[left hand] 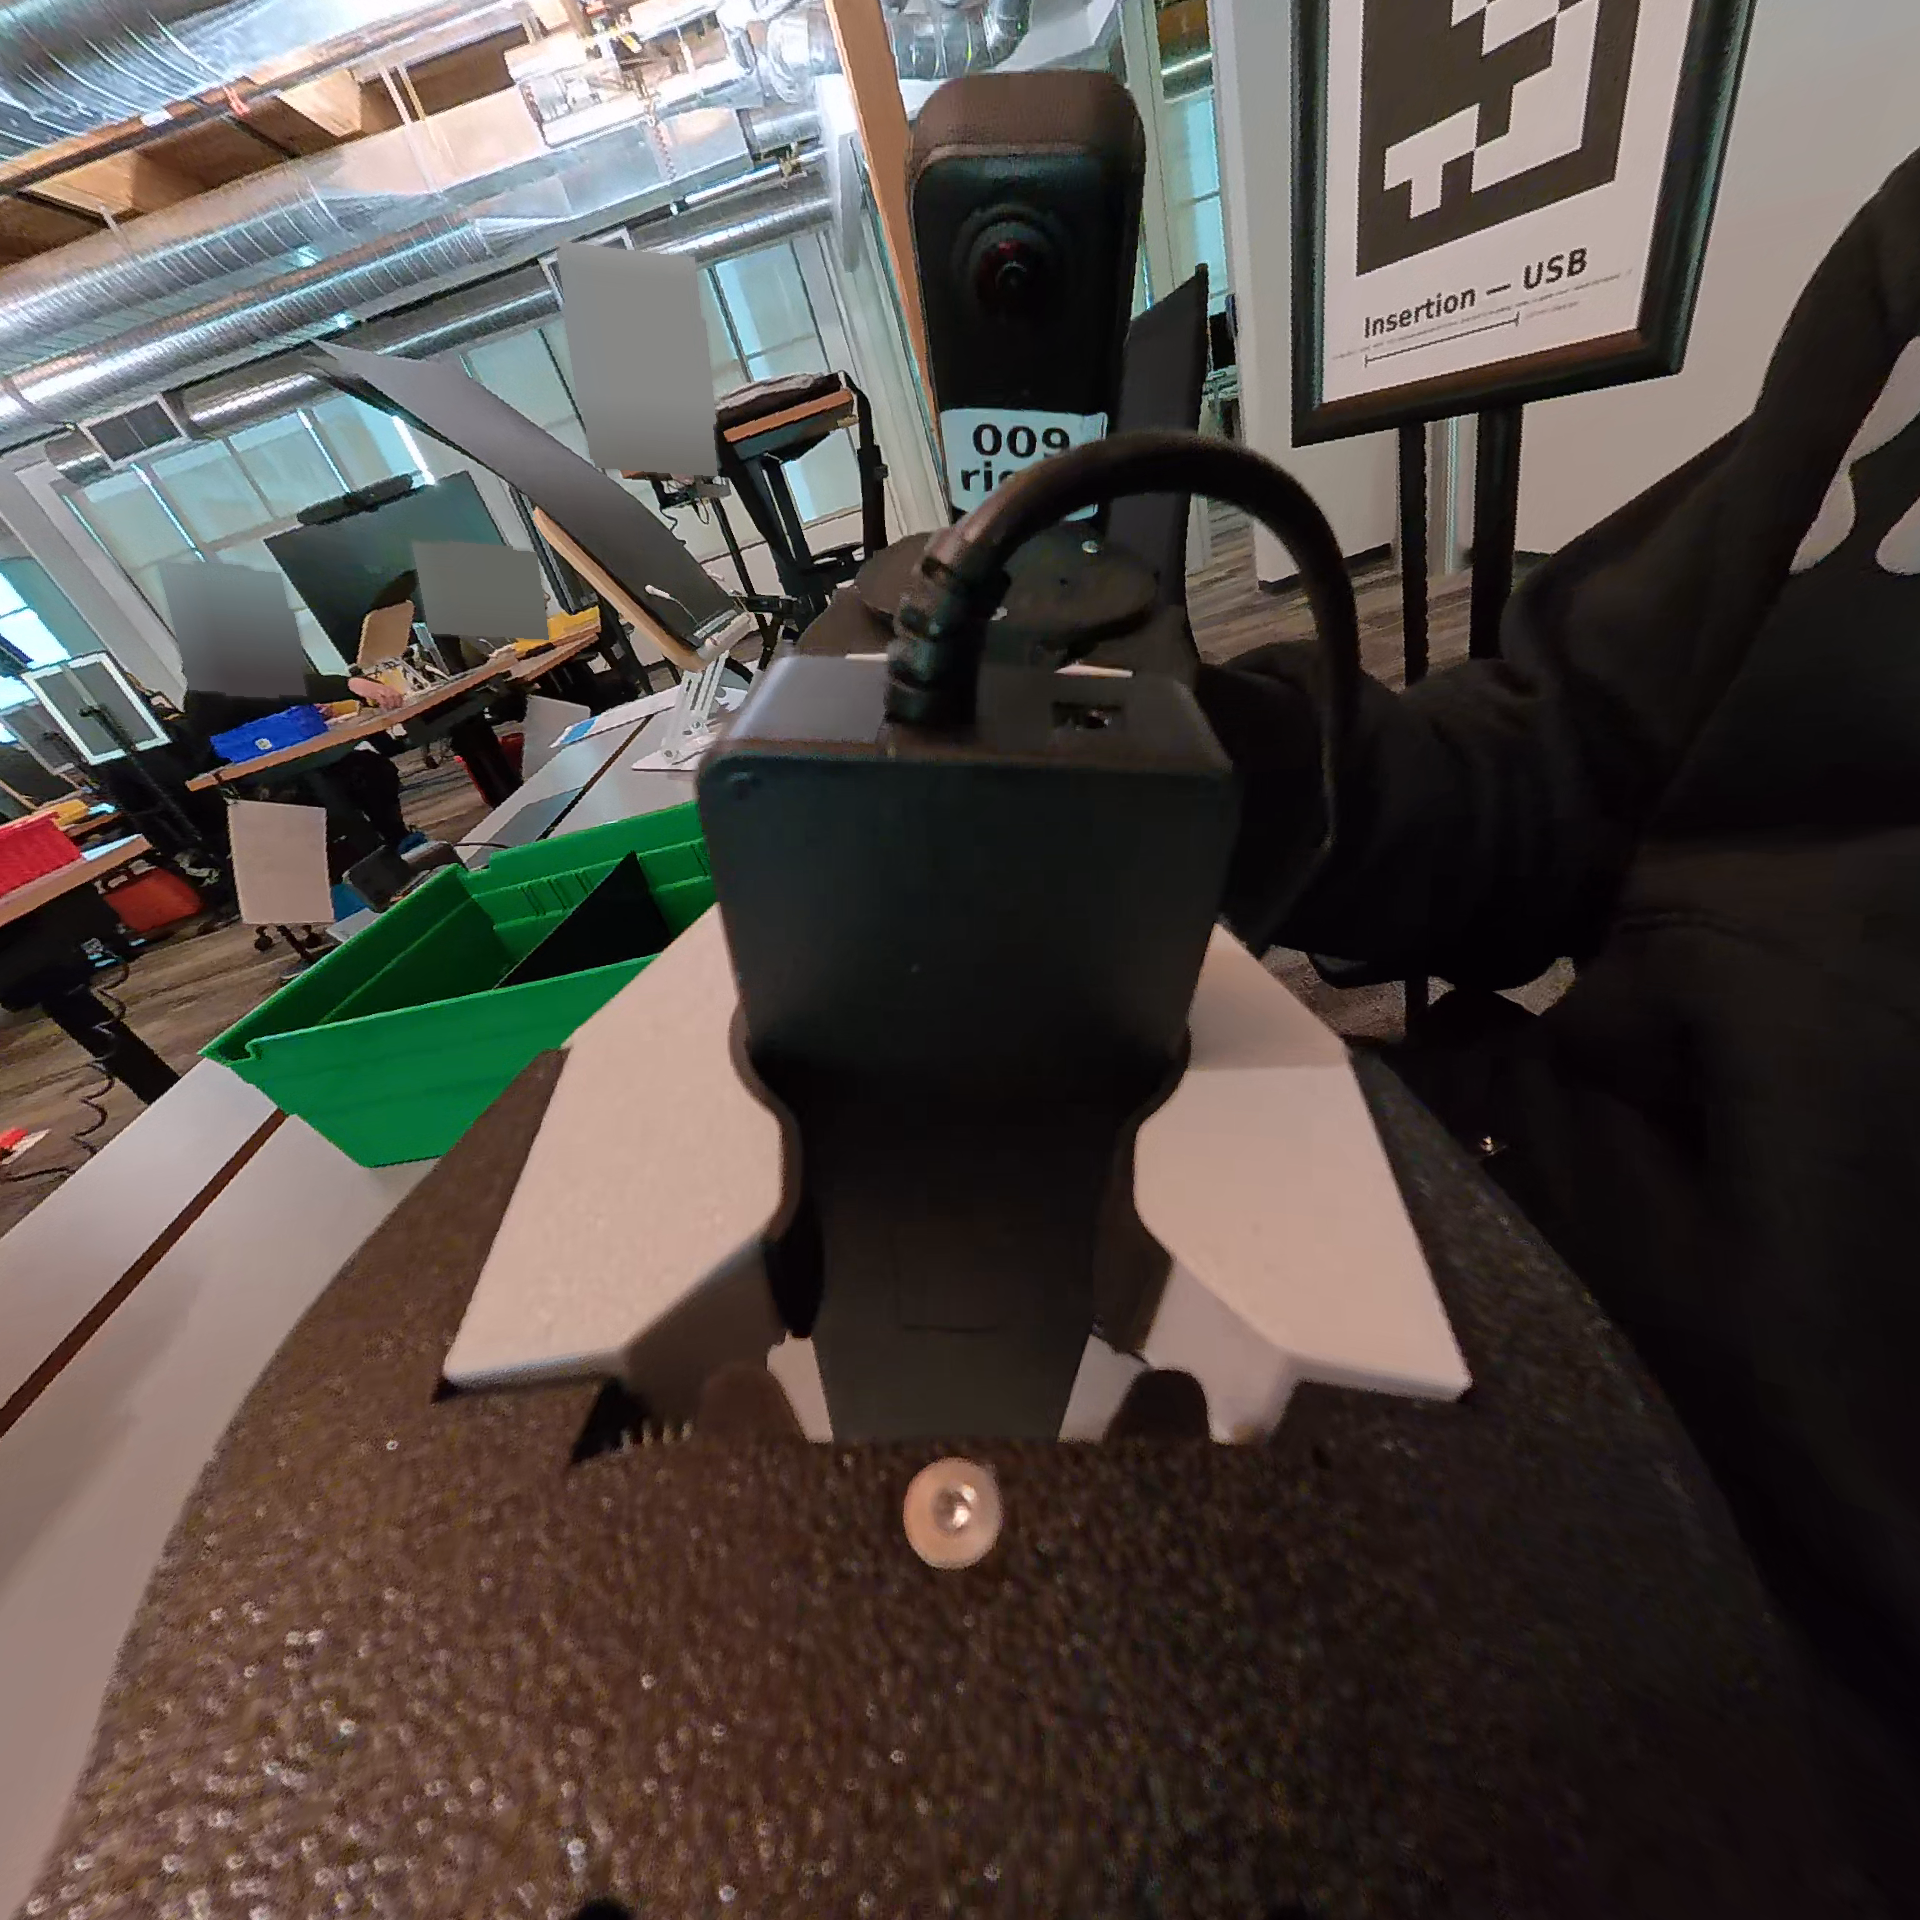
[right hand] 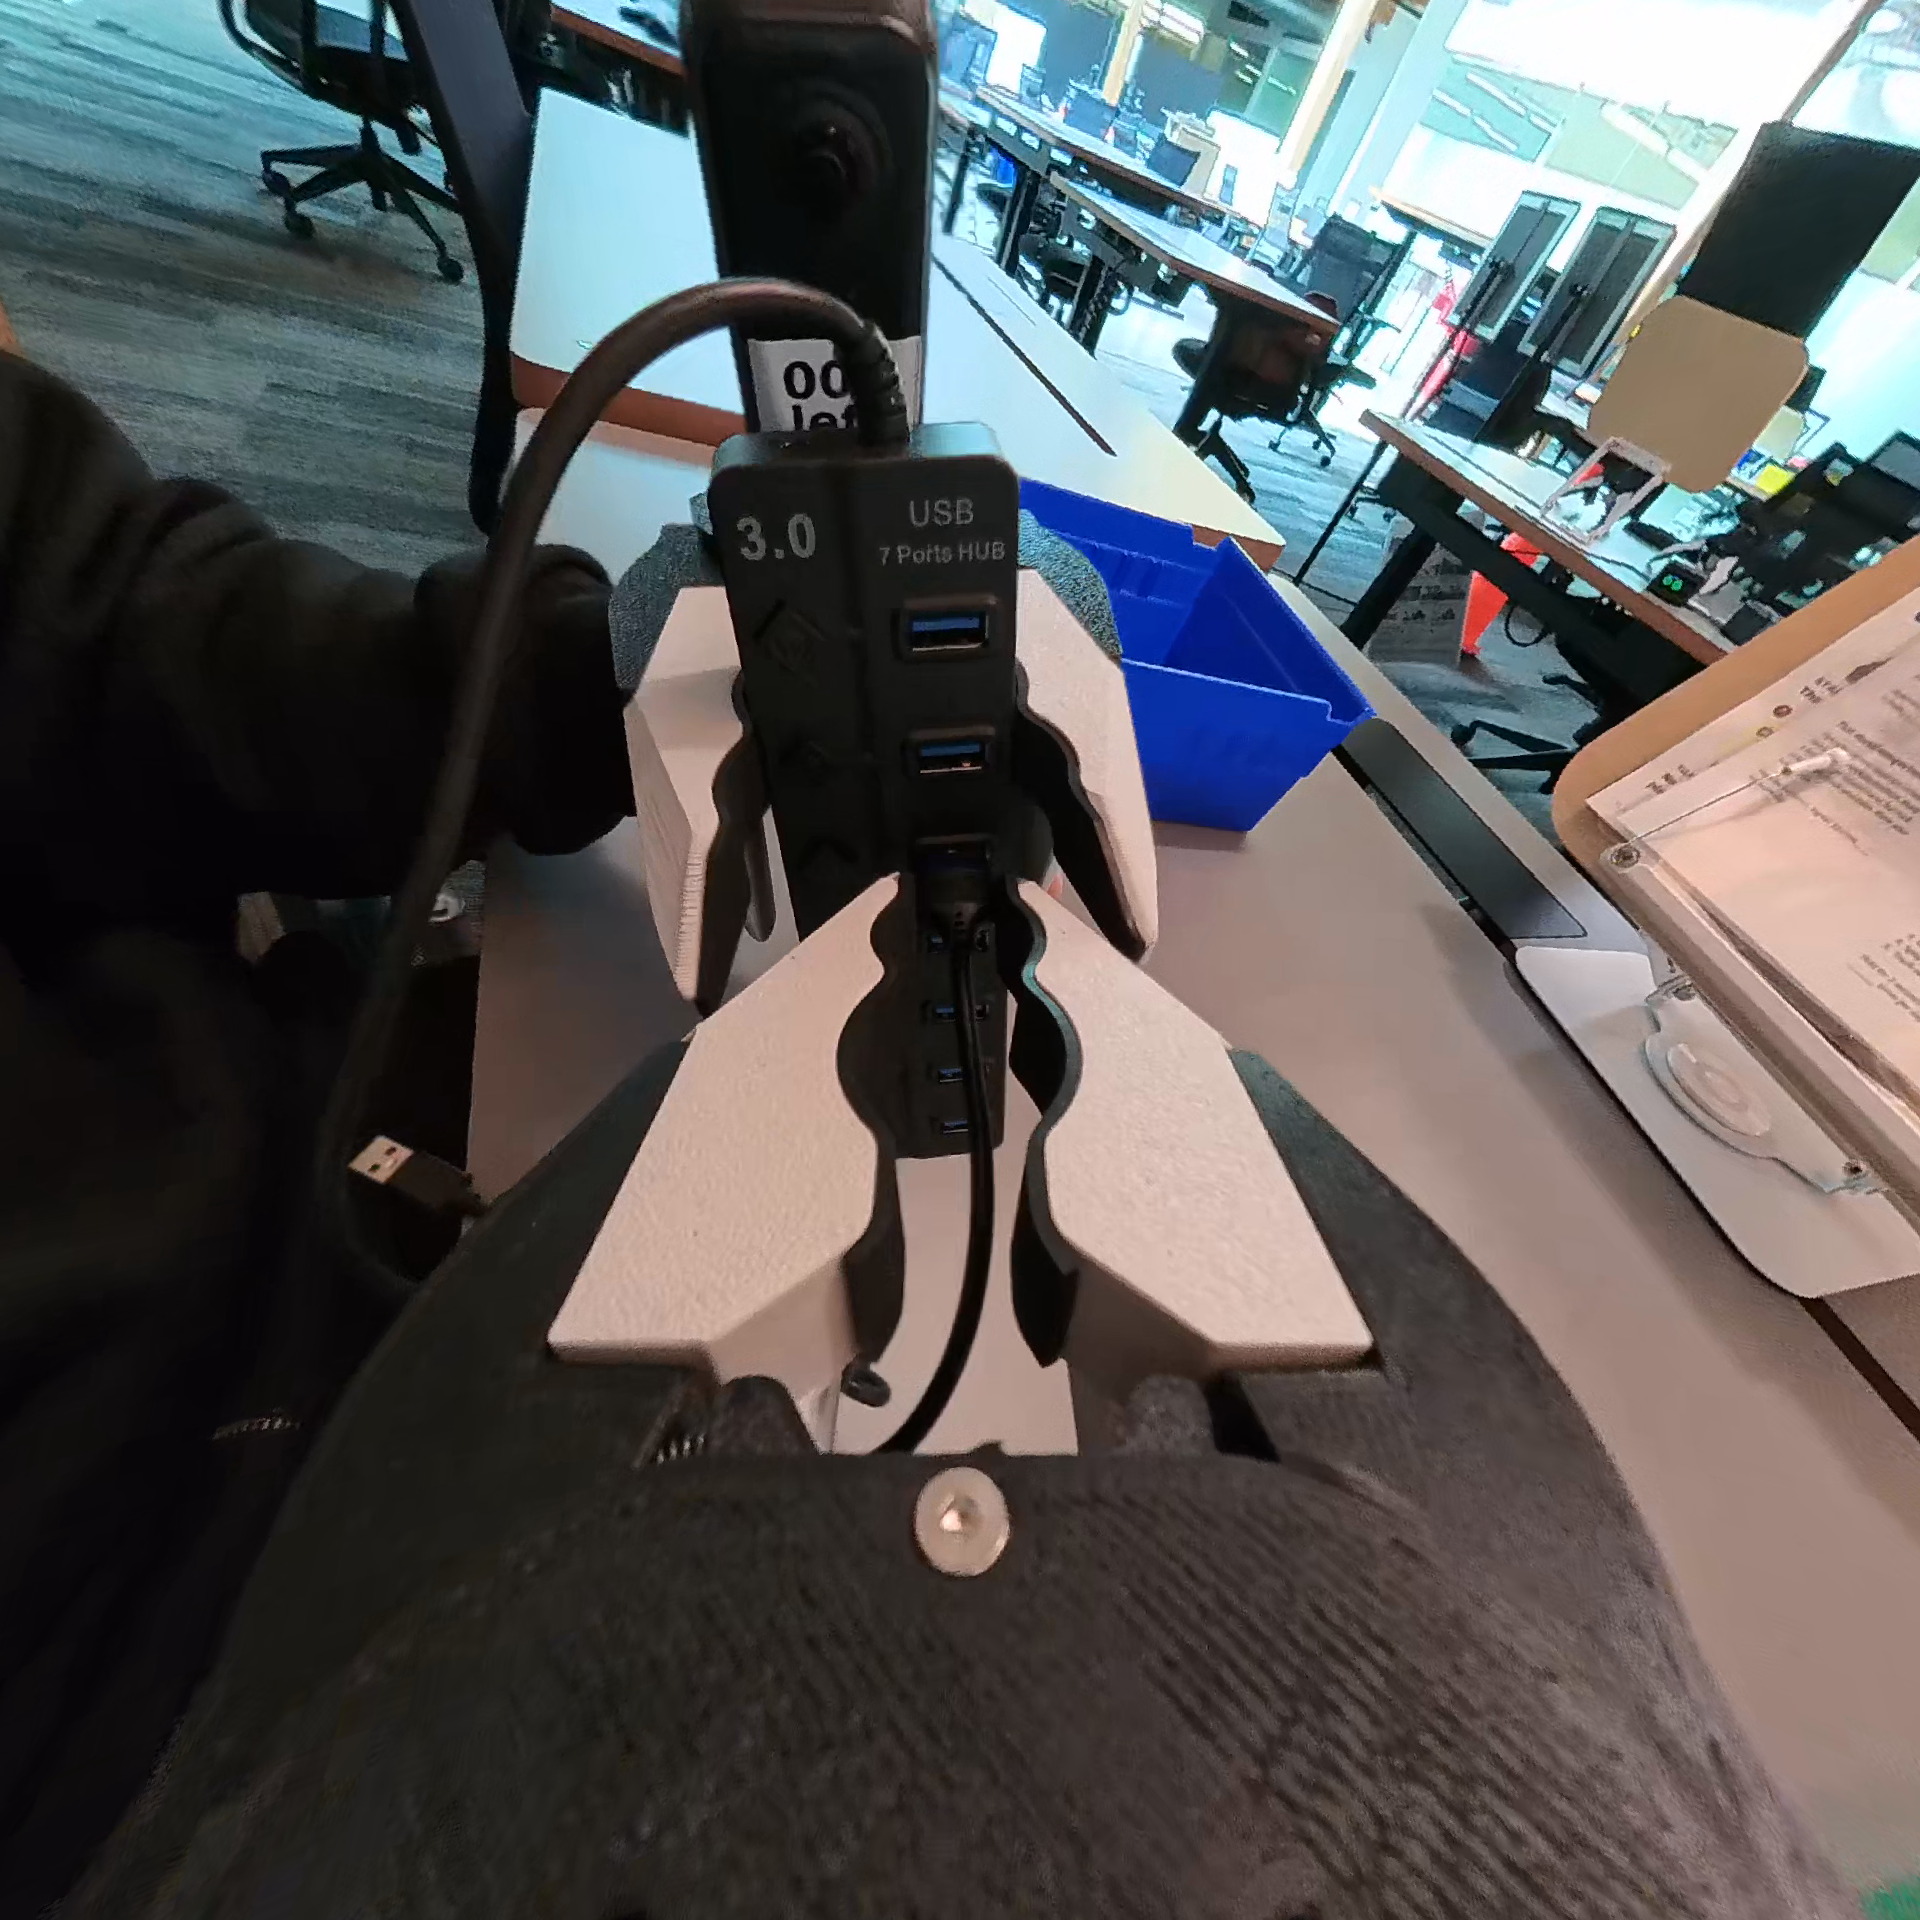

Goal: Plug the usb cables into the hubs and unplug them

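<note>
My left gripper (left hand: 966,997) is shut on a black USB hub (left hand: 966,883) and holds it upright, its back to the left wrist view. In the right wrist view the hub (right hand: 862,582) shows its blue ports, held between the left gripper's white fingers (right hand: 1091,748). My right gripper (right hand: 956,904) is shut on a black USB plug (right hand: 951,888) at the hub's third port; how deep it sits is hidden. Its thin cable (right hand: 977,1195) runs back between my fingers. The hub's own thick cable (right hand: 499,675) loops left and ends in a loose plug (right hand: 400,1169).
A green bin (left hand: 416,1039) sits on the grey table (left hand: 104,1195) left of the hub, a blue bin (right hand: 1195,675) behind it. A framed sign on a stand (left hand: 1496,208) and a slanted paper holder (right hand: 1766,831) stand nearby. A black sleeve (right hand: 208,675) is close.
</note>
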The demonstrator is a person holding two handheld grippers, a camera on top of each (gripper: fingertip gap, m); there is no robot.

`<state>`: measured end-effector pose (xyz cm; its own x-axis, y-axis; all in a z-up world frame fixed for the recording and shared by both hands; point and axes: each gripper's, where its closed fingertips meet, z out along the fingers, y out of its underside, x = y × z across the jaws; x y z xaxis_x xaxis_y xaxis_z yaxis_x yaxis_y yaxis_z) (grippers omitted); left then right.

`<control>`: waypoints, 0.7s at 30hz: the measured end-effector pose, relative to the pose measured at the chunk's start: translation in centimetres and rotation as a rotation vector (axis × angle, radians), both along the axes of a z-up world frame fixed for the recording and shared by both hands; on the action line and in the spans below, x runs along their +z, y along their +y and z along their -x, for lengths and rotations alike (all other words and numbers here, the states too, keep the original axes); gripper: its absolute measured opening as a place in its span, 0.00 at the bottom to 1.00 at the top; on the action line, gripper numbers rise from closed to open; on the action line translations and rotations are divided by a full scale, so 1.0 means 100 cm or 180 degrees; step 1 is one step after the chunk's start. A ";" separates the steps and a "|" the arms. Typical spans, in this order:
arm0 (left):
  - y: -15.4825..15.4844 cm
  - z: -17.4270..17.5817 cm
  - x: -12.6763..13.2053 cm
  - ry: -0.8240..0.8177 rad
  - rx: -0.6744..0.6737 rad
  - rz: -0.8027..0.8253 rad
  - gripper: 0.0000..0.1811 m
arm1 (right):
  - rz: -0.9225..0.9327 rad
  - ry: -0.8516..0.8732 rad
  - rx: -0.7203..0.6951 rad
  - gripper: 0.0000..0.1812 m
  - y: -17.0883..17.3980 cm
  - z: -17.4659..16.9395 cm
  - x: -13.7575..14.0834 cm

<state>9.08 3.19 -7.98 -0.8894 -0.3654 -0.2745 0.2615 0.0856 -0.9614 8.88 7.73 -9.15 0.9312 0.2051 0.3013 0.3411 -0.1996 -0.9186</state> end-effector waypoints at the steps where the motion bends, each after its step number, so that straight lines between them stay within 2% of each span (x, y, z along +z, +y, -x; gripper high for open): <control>1: 0.000 0.000 -0.001 0.0010 -0.0011 -0.0007 0.35 | 0.0030 -0.0004 -0.0021 0.08 0.000 -0.001 -0.001; 5: -0.002 -0.002 -0.001 -0.0024 0.0041 -0.0043 0.35 | 0.0035 0.0085 0.0023 0.07 -0.004 -0.002 0.000; 6: 0.005 -0.007 -0.002 -0.0016 0.0183 -0.0054 0.34 | 0.0019 0.0096 0.0002 0.08 -0.006 -0.004 0.001; 7: 0.030 -0.018 -0.002 -0.0016 0.0481 -0.0043 0.35 | -0.0112 0.0033 -0.0340 0.07 -0.016 -0.027 0.010; 8: 0.063 -0.024 0.008 0.0030 0.0686 0.0234 0.34 | -0.0315 0.0029 -0.0692 0.07 -0.040 -0.057 0.029; 10: 0.105 -0.011 0.041 -0.0014 0.0676 0.0796 0.34 | -0.1028 0.0331 -0.0890 0.07 -0.097 -0.091 0.074; 11: 0.111 -0.007 0.052 -0.0193 0.0788 0.0777 0.34 | -0.1023 0.0325 -0.0918 0.07 -0.115 -0.100 0.075; 15: 0.105 -0.007 0.058 -0.0381 0.1016 0.0433 0.34 | -0.1083 -0.0281 -0.1824 0.08 -0.161 -0.147 0.086; 17: 0.102 -0.009 0.054 -0.0329 0.1000 0.0364 0.34 | -0.1167 -0.0697 -0.2446 0.07 -0.190 -0.178 0.094; 21: 0.098 -0.011 0.050 -0.0273 0.0933 0.0411 0.34 | -0.0974 -0.1326 -0.2887 0.07 -0.219 -0.231 0.075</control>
<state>10.14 13.00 -3.01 -0.7170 -0.6390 -0.2786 0.3244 0.0479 -0.9447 31.94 -14.14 -1.64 0.5079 -0.6586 0.5552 0.4809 -0.3179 -0.8171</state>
